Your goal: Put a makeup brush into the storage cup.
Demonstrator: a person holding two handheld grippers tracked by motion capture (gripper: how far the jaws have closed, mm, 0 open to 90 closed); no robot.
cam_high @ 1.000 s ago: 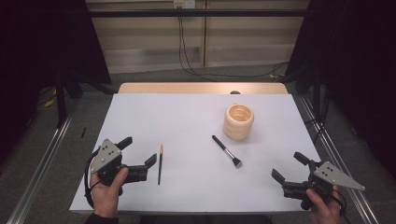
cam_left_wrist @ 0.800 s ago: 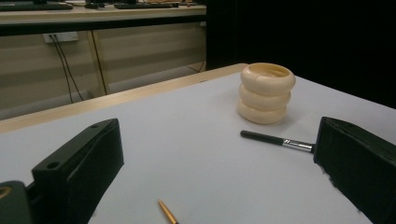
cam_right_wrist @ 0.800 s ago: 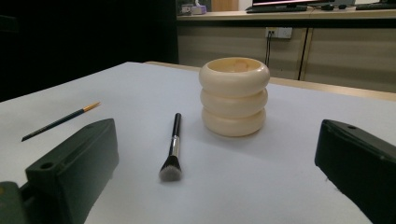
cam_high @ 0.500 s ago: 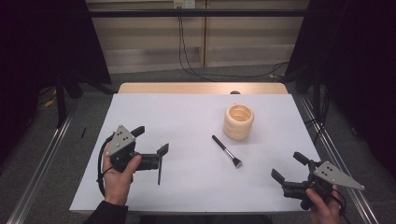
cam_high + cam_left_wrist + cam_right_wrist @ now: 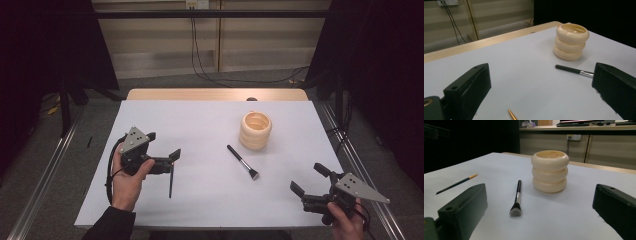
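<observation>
A: Start with the biggest thing.

B: The table (image 5: 210, 120), its top white, with a strip of bare wood along the far edge.

A: And on it?

B: Right of centre and toward the far side stands a cream holder (image 5: 255, 130), shaped like three stacked rings, upright and open at the top. In the left gripper view the holder sits at the far right, beyond the gap between the jaws.

A: The grippers?

B: The left gripper (image 5: 165, 150) is held in the person's left hand (image 5: 127, 177) over the near left part of the table. Its jaws are spread wide and hold nothing. They stand over the far end of the pencil (image 5: 171, 181), one jaw on each side of it as seen from above. I cannot tell whether either jaw touches it.

A: The right one?

B: The right gripper (image 5: 310, 180) is low at the near right corner, in the right hand (image 5: 345, 225). Its jaws gape just as wide, empty, pointing toward the brush and the holder.

A: The smaller things?

B: A black-handled brush (image 5: 242, 162) lies flat between the holder and the near edge, bristles toward the person, close to the holder but apart from it. The pencil, thin and dark with a gold tip (image 5: 512, 115), lies lengthwise near the left, well apart from the brush.
</observation>
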